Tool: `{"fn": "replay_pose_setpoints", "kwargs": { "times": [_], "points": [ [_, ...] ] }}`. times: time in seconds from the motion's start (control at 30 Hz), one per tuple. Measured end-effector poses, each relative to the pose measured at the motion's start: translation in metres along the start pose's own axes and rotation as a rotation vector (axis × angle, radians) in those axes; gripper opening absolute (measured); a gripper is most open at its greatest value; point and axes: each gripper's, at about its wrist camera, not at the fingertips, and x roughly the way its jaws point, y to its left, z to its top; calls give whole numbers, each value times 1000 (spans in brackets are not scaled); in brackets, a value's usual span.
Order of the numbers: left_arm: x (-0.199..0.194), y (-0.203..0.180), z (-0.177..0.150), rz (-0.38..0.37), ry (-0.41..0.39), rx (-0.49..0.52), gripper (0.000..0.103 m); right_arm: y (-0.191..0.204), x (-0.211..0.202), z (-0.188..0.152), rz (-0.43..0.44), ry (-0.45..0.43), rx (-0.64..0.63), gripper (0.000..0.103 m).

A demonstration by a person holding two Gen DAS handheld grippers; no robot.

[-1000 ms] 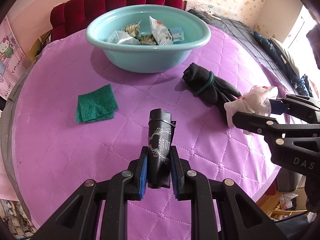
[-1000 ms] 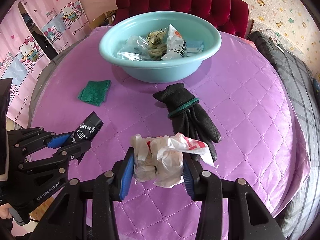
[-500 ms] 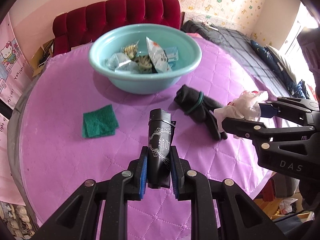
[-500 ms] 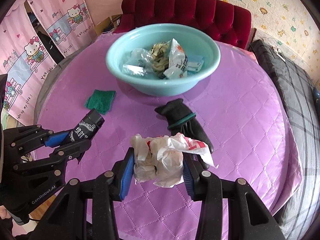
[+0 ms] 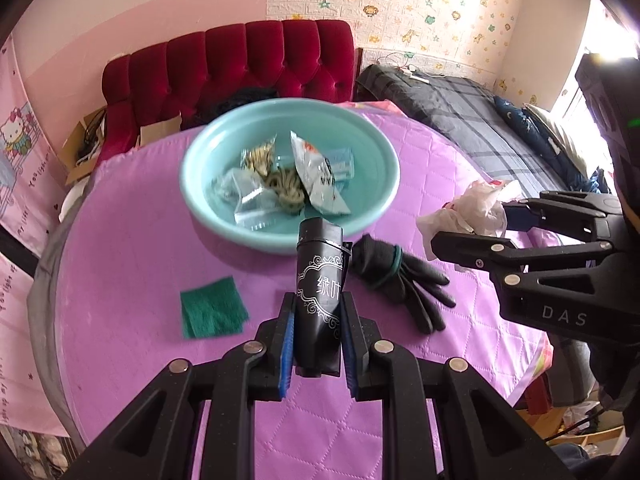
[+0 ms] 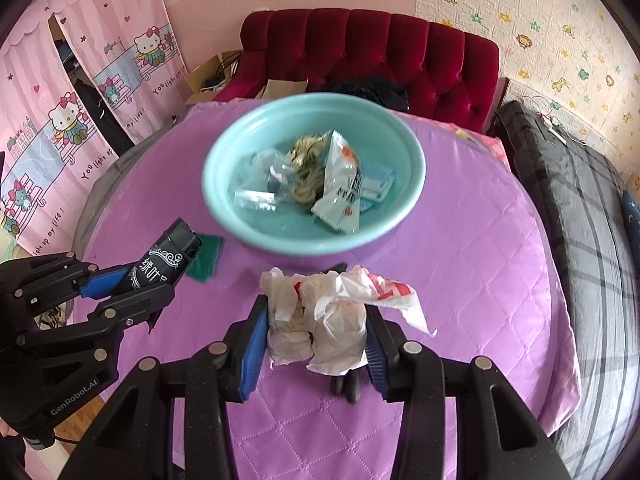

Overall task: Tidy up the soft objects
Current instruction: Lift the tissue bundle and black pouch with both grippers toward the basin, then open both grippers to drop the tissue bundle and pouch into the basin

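My left gripper [image 5: 318, 334] is shut on a black packet with white ornament [image 5: 320, 276], held high above the purple quilted table [image 5: 120, 264]; it also shows in the right wrist view [image 6: 166, 262]. My right gripper [image 6: 316, 340] is shut on a crumpled white plastic bag [image 6: 324, 312], seen in the left wrist view [image 5: 476, 208] too. A teal basin [image 5: 384, 156] at the table's far side holds several packets and a rope bundle. A black glove [image 5: 394, 274] and a green scouring pad [image 5: 212, 308] lie on the table in front of the basin.
A red tufted sofa [image 5: 240, 64] stands behind the table. A bed with a dark checked cover [image 5: 472, 120] is to the right. Pink cartoon curtains [image 6: 80, 92] hang on the left. The table edge drops off at the right and near sides.
Both grippers have risen with their loads and now look down at the table from higher up; the basin's inside shows more. The glove and pad have not moved.
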Motion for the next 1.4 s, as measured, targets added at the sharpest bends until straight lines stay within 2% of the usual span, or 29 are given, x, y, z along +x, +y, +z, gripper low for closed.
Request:
{"fn": "replay_pose_setpoints", "kwargs": {
  "times": [0.5,1.03,1.4],
  "points": [
    [17,12,54,2,-22,41,22,-17,17,63,6,-29,21,47],
    [73,31,104,3,9,53,22,-35,68,117,-7,-7,60,47],
    [116,38,121,-6,42,35,22,-47,110,138,-21,21,103,47]
  ]
}}
